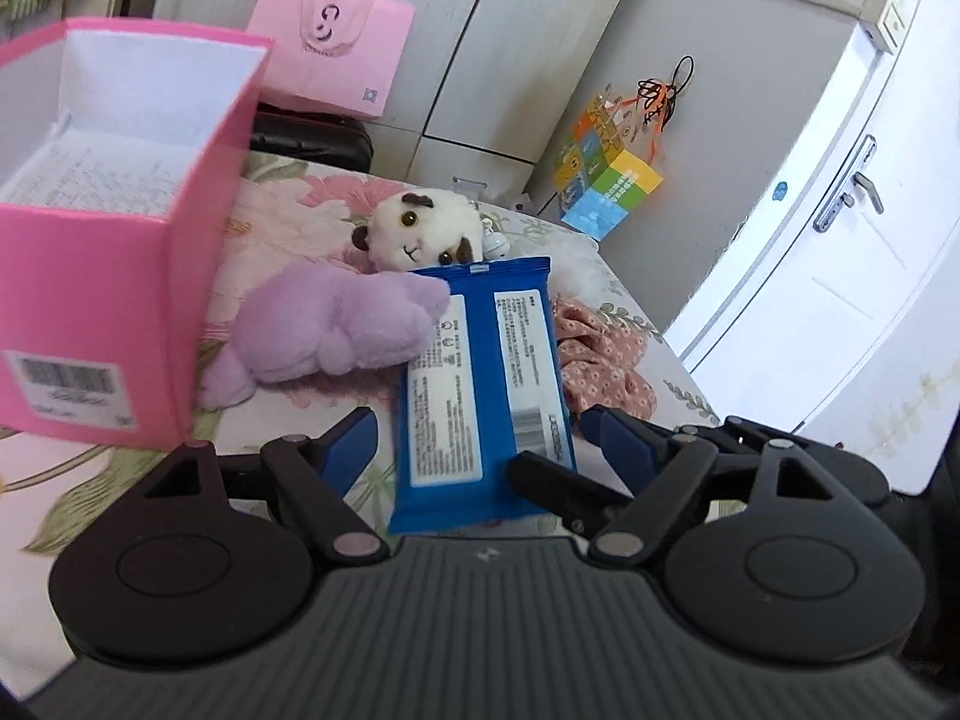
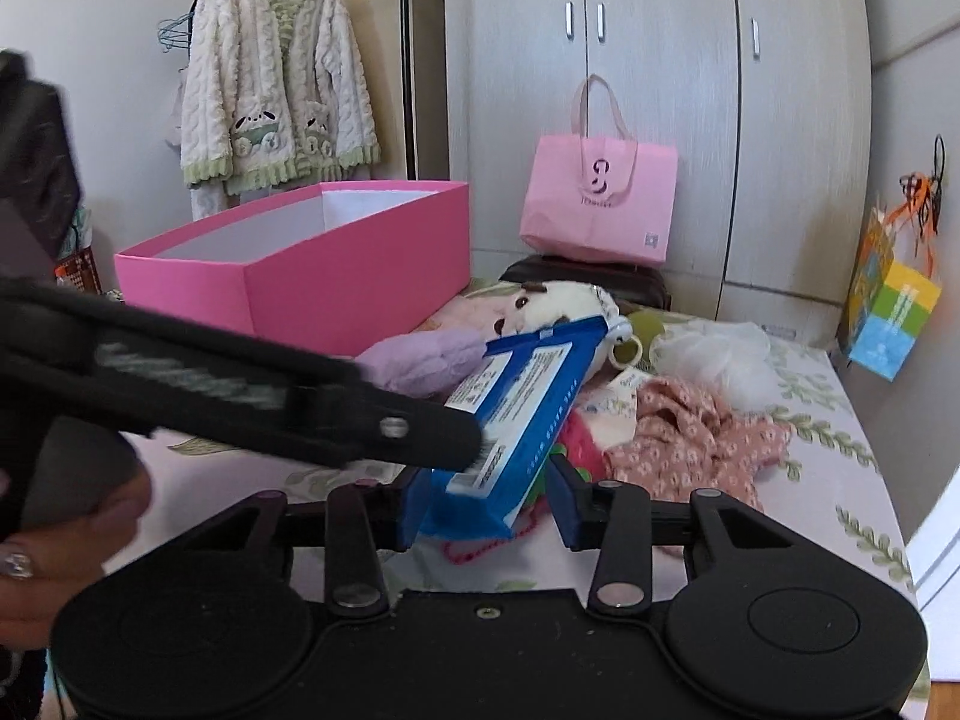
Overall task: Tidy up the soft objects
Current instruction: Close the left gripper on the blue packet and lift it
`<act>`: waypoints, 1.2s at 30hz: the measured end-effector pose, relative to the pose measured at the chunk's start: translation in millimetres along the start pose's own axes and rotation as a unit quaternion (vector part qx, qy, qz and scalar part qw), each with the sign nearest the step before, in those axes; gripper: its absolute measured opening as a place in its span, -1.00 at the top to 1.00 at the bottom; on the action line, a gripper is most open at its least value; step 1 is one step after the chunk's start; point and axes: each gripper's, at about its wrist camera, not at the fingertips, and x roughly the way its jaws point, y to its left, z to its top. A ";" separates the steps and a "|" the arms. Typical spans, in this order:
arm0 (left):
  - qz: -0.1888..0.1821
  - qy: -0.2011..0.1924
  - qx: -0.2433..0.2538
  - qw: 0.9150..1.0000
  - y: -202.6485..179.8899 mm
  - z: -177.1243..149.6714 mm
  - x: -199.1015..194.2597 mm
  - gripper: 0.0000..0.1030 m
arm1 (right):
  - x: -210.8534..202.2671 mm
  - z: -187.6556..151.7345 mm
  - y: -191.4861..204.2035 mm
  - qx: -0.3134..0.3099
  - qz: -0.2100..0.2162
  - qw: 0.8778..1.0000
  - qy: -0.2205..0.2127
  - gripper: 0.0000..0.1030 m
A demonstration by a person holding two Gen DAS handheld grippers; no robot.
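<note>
A blue wipes pack (image 1: 480, 384) lies tilted between the wide-spread blue pads of my left gripper (image 1: 480, 438); the pads do not touch it. In the right wrist view the same pack (image 2: 522, 414) is raised, its near end between the open pads of my right gripper (image 2: 486, 504), with the left gripper's black finger crossing in front. A purple plush (image 1: 336, 330), a white plush (image 1: 420, 228) and a pink floral cloth (image 1: 600, 360) lie behind. An open pink box (image 1: 114, 276) stands at left on the bed.
A floral bedsheet (image 2: 840, 480) covers the bed. A pink paper bag (image 2: 600, 204) leans on the wardrobe over a dark case. A colourful gift bag (image 1: 606, 186) hangs at right. White fluffy fabric (image 2: 714, 354) lies behind the cloth. A white door (image 1: 840, 240) is right.
</note>
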 end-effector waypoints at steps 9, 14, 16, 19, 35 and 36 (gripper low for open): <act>-0.007 0.033 -0.035 0.999 11.4 -3.0 33.6 -0.57 | 13.3 -5.1 -2.8 0.005 0.001 1.000 -0.008 0.12; -0.005 0.028 -0.016 0.999 6.0 -4.8 30.9 -0.29 | 16.2 -7.3 -6.4 0.020 0.003 1.000 -0.003 0.14; -0.001 0.027 -0.008 1.000 2.5 -5.6 29.3 -0.20 | 18.3 -8.6 -6.0 0.017 0.001 1.000 -0.002 0.15; 0.003 0.027 0.002 1.000 -1.5 -6.3 25.7 -0.16 | 17.8 -11.0 -0.6 0.012 -0.007 1.000 -0.008 0.18; -0.007 0.045 0.034 0.998 -25.0 -2.6 -10.2 -0.13 | -16.8 -6.4 9.0 0.005 -0.006 1.000 -0.015 0.19; -0.007 0.046 0.036 0.998 -26.7 -2.7 -12.9 -0.13 | -19.0 -6.7 10.4 0.005 -0.005 1.000 -0.014 0.19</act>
